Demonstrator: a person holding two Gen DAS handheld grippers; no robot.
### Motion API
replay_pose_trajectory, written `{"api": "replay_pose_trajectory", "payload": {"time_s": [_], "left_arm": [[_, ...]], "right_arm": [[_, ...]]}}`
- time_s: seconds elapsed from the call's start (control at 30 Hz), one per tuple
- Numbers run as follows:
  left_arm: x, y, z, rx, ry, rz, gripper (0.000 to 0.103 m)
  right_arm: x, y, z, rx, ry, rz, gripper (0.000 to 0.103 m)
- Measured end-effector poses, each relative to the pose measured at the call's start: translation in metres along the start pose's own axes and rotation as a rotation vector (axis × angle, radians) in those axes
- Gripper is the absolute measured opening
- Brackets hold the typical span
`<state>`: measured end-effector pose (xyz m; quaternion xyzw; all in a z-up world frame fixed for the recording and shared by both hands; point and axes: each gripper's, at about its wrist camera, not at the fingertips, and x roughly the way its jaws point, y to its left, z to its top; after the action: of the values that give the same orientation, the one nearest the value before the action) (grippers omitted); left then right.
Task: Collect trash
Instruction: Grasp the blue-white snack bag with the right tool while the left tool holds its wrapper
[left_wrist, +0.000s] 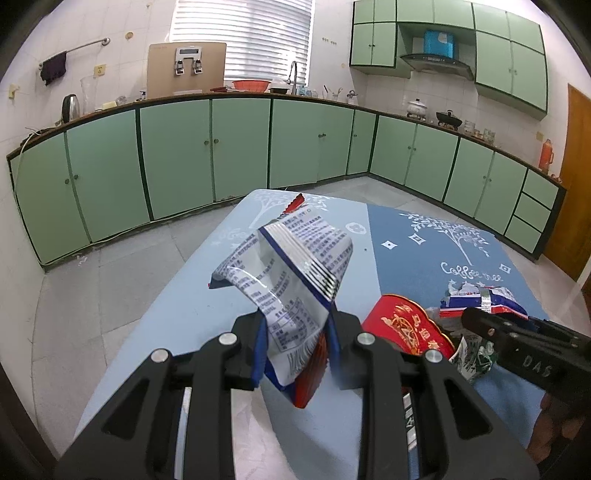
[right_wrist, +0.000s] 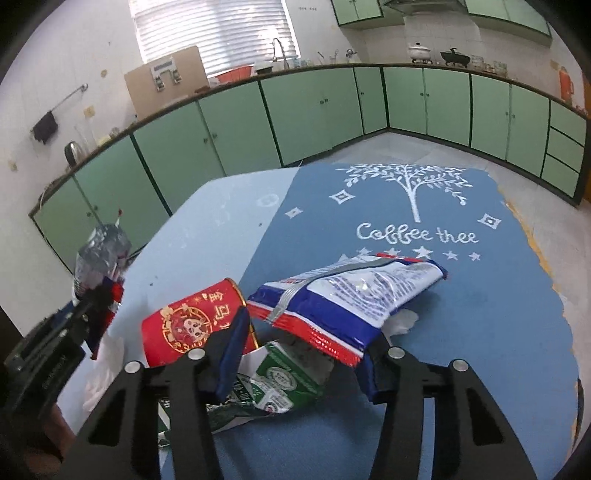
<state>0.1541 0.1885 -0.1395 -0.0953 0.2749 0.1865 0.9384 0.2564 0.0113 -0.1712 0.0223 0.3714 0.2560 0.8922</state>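
My left gripper (left_wrist: 297, 320) is shut on a crumpled white, blue and red snack wrapper (left_wrist: 291, 273), held upright above the table. The same wrapper (right_wrist: 99, 254) shows at the left edge of the right wrist view. My right gripper (right_wrist: 306, 338) stands low over a heap of trash, jaws apart. Between the jaws lies a crushed green and white carton (right_wrist: 280, 380), with the red end of a second blue and white snack wrapper (right_wrist: 351, 295) above it. I see no pad pressing on either. A red can (right_wrist: 192, 321) lies on its side just left of the fingers (right_wrist: 231, 354).
The table wears a blue cloth (right_wrist: 461, 325) with a white tree print, light blue (left_wrist: 177, 317) on its left part. White tissue (right_wrist: 402, 321) peeks out under the second wrapper. Green kitchen cabinets (left_wrist: 177, 155) line the far walls beyond a tiled floor.
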Motion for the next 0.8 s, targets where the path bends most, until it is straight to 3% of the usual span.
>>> {"api": "replay_pose_trajectory", "payload": {"time_s": [0.1,0.3,0.53,0.67,0.8], "left_arm": [[0.0,-0.002,-0.001,0.005,-0.001,-0.008,0.025],[0.0,-0.004,-0.001,0.008,-0.003,-0.028,0.025],[0.001,-0.008,-0.003,0.024,-0.002,-0.04,0.025],[0.002,-0.007,-0.003,0.026,0.003,-0.041,0.025],[0.004,-0.008,-0.002,0.03,0.008,-0.042,0.025]], "right_arm": [[-0.005,-0.006,0.003,0.02,-0.006,-0.01,0.065],[-0.016,-0.015,0.004,0.043,-0.007,-0.012,0.073],[-0.006,-0.026,0.006,0.09,0.013,-0.014,0.073],[0.008,-0.029,0.011,0.142,0.036,0.01,0.078],[0.02,-0.024,0.017,0.122,0.048,-0.034,0.076]]}}
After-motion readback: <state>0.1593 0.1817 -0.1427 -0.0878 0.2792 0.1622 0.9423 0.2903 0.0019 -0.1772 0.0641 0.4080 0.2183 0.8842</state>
